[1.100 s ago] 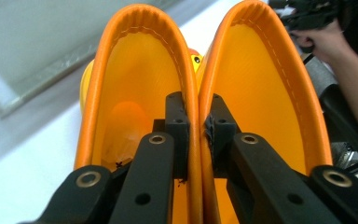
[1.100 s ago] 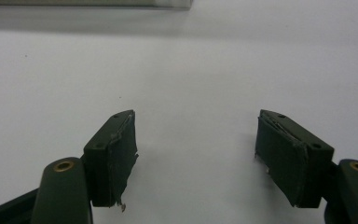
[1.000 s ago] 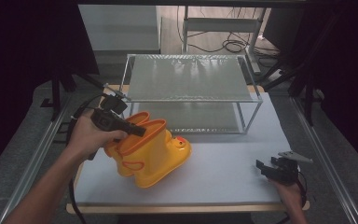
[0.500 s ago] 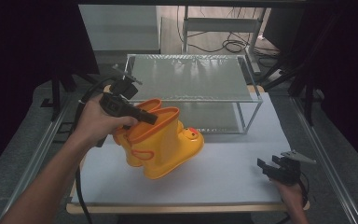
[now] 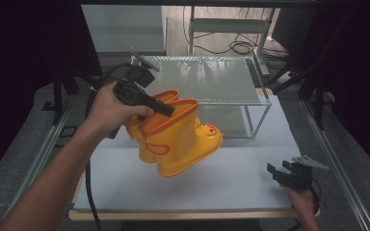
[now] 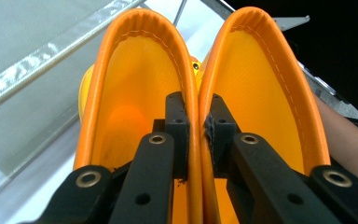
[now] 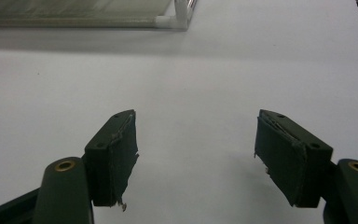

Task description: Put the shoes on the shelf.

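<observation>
Gripping the pair of yellow boots (image 5: 178, 139) by their tops, the left tool (image 5: 166, 109) is pinching the two adjoining orange-edged rims together, one jaw reaching down inside each boot, as the left gripper view is showing: the black pads (image 6: 176, 126) are pressing the two touching walls of the boots (image 6: 135, 116) between them. In the high view, the person's left hand (image 5: 111, 110) is wrapping around the tool's body, and the boots are hanging tilted, soles angling down toward the near side, toes pointing right, the lowest edge sitting at or just above the white tabletop (image 5: 231, 183); whether it is touching cannot be told. Just behind the boots, the clear shelf rack (image 5: 207, 82) is standing at the far middle of the tabletop, with a toe of the boots lying just in front of its lower level. Farther right, well apart from the boots, the right tool (image 5: 282, 172) is resting low near the front right corner, held by the person's right hand (image 5: 301, 197). In the right gripper view its jaws are standing wide apart with nothing between them, the right tool (image 7: 196, 154) facing bare white tabletop (image 7: 191, 79) with a corner of the rack (image 7: 177, 18) at the far edge.
</observation>
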Tool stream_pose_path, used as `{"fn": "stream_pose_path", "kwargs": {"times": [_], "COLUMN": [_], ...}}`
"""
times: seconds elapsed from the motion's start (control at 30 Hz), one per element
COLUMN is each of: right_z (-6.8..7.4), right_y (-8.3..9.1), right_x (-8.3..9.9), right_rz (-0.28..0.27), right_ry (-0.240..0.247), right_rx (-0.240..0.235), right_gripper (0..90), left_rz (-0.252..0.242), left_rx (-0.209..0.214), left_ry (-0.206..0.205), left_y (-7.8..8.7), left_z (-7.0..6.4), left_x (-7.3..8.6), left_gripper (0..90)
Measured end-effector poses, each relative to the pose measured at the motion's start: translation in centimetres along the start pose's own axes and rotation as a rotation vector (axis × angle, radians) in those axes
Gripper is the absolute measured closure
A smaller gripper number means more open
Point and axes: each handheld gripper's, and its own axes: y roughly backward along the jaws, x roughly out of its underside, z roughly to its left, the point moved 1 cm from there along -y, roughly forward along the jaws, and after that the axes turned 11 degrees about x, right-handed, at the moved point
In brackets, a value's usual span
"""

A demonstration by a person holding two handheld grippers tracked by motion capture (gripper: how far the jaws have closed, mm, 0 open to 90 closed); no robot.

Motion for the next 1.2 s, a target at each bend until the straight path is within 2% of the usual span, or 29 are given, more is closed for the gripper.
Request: {"fn": "stream_pose_path", "kwargs": {"times": [0.23,0.47,0.6,0.7,0.93,1.2], "right_z": [-0.1,-0.2,-0.2,-0.1,-0.5,-0.7], "right_y": [0.1,0.0,0.0,0.0,0.2,0.5], "right_x": [0.0,0.1,0.1,0.1,0.2,0.2], "right_rz": [0.001,0.005,0.005,0.006,0.003,-0.007], "right_ry": [-0.002,-0.007,-0.006,-0.007,-0.015,-0.021], "right_rx": [0.002,0.005,0.005,0.005,0.007,0.007], "right_gripper": [29.8,30.0,30.0,30.0,30.1,30.3], "left_rz": [0.002,-0.013,-0.032,-0.048,-0.102,-0.163], "left_rx": [0.022,0.079,0.118,0.126,0.104,0.025], "left_ry": [-0.027,-0.03,-0.026,-0.033,-0.03,0.027], "left_y": [0.3,0.3,0.4,0.6,0.9,0.7], "left_z": [-1.1,-1.8,-2.1,-2.4,-2.5,-0.3], "left_x": [-1.4,-3.0,-4.6,-6.2,-10.1,-13.6], "left_gripper": [82.5,82.6,82.5,82.6,82.5,82.5]}}
